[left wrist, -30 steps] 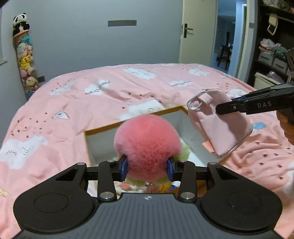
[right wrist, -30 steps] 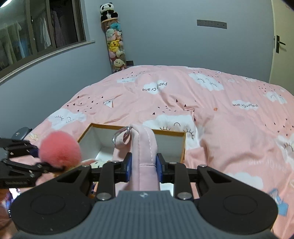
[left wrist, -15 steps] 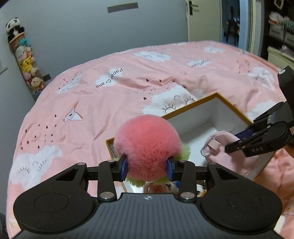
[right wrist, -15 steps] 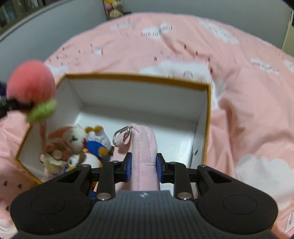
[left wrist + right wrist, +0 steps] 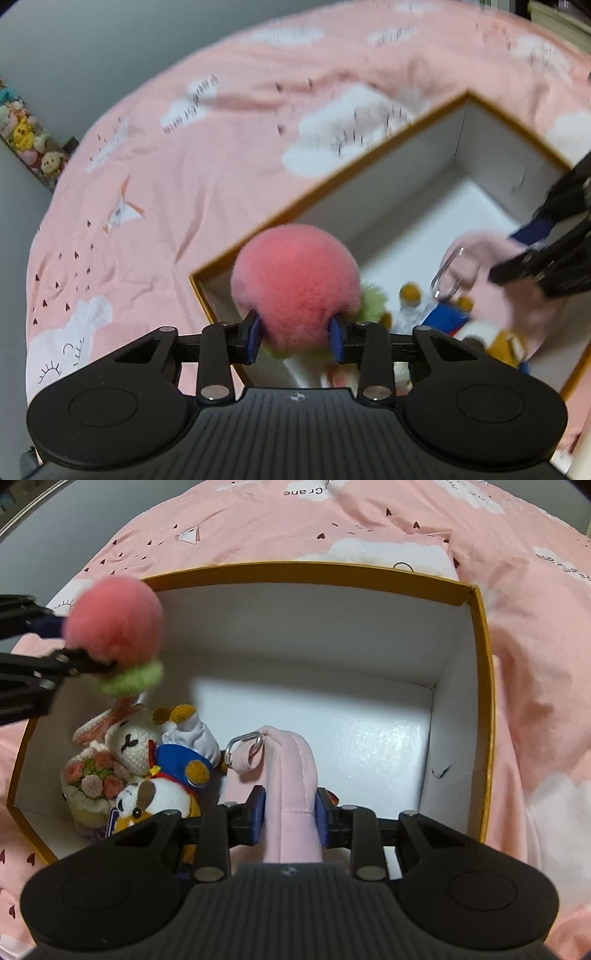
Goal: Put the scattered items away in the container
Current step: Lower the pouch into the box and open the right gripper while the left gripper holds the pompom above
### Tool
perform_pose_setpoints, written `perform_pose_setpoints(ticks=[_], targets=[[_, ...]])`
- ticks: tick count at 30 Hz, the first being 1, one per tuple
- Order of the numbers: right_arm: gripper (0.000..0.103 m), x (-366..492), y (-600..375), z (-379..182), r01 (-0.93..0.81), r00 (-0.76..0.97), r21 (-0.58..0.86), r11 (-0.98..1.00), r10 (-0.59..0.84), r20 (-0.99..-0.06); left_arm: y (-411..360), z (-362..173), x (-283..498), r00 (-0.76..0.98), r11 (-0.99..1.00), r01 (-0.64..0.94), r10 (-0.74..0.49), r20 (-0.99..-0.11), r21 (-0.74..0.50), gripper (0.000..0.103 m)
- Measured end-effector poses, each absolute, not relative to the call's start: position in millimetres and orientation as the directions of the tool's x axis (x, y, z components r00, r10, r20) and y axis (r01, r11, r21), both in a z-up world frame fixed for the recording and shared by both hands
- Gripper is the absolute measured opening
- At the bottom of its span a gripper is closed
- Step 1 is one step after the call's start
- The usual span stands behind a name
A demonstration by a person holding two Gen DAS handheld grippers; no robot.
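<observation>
both grippers grip: left (image 5: 295, 334) pompom (image 5: 295, 280) closing; right (image 5: 290, 818) pouch (image 5: 293, 775); toys (image 5: 147, 771) probably clearest right.

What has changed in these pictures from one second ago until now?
Both grippers came down from above the bed to the box. The right gripper lowered the pink pouch inside; the left gripper, its jaws just closing, brought the pink pompom over the rim. Both stay gripped. The toys inside did not move.

A bedroom in a home.
A bed (image 5: 221, 166) under a pink quilt printed with clouds and paper cranes fills the view ahead of the hand-held gripper; stuffed toys (image 5: 26, 140) hang against the grey wall (image 5: 92, 44) far left.
</observation>
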State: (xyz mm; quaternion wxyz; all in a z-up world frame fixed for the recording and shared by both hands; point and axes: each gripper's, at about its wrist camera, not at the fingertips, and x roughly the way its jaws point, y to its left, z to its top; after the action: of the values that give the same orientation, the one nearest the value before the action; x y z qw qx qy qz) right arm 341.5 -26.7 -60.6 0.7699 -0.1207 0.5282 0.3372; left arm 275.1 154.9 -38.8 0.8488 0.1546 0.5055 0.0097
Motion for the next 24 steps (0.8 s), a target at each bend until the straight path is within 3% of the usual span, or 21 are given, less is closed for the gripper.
perform_pose_setpoints(ticks=[7,21,24], targets=[[0.036,342,-29,-60,-0.659,0.199,0.176,0.732,0.395,-0.897,160,-49,282,0.417,0.956,0.135,0.184,-0.890,0.261,0.036],[0.036,344,-26,-58,-0.665,0.187,0.167,0.728,0.379,-0.906,126,-40,303,0.508,0.937,0.233,0.112,-0.854,0.261,0.036],[0.037,347,-25,-60,-0.662,0.170,0.182,0.727,0.382,-0.908,112,-52,311,0.498,0.914,0.274,0.132,-0.857,0.300,0.030]])
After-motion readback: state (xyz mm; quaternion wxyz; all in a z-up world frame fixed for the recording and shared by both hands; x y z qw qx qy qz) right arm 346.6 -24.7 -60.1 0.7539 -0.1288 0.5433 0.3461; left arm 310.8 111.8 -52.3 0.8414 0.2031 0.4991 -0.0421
